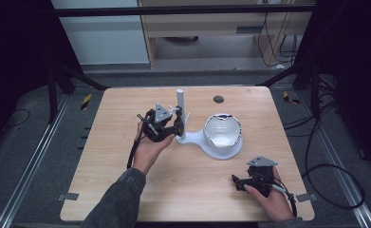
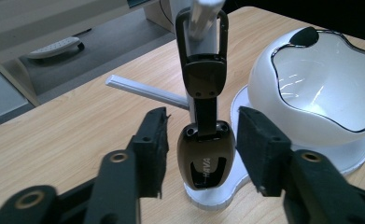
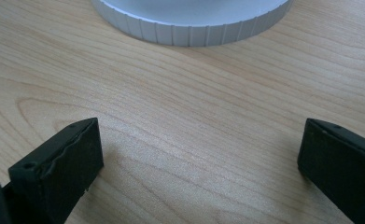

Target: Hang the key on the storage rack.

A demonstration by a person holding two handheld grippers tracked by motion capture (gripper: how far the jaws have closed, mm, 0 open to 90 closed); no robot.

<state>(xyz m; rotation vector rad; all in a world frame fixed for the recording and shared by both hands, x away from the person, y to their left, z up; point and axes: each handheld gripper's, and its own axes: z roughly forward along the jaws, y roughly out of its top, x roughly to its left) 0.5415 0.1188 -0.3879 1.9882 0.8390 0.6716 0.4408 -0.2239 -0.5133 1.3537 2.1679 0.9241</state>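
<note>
Two black fingers of the left gripper [image 2: 201, 154] rise at the bottom of the left gripper view, standing apart on either side of a dark bronze key fob [image 2: 204, 156] without pressing on it; a gap shows on each side. That key fob hangs by its carabiner clip [image 2: 202, 42] from a peg of the white stand [image 1: 181, 116], with its lower body just above the stand's white base [image 2: 213, 198]. From the high view, the left hand [image 1: 147, 147] reaches forward from a dark sleeve [image 1: 119, 199], the forearm angled up and to the right across the counter [image 1: 126, 161], wrist lifted, the left gripper pointing level toward the stand's post. A thin white rod [image 2: 145, 91] juts sideways from the post. Just beside the post, on the same base, sits a white bowl [image 1: 222, 130] with a wavy dark rim.

Down at the near right corner of the counter the right hand [image 1: 268, 197] lies low, holding the right gripper [image 1: 240, 183] flat, pointing left across the wood. Its fingers [image 3: 59, 168] stand wide apart with bare wood grain between them, well apart from the ribbed edge of the white base [image 3: 194, 28] seen ahead in the right gripper view
</note>
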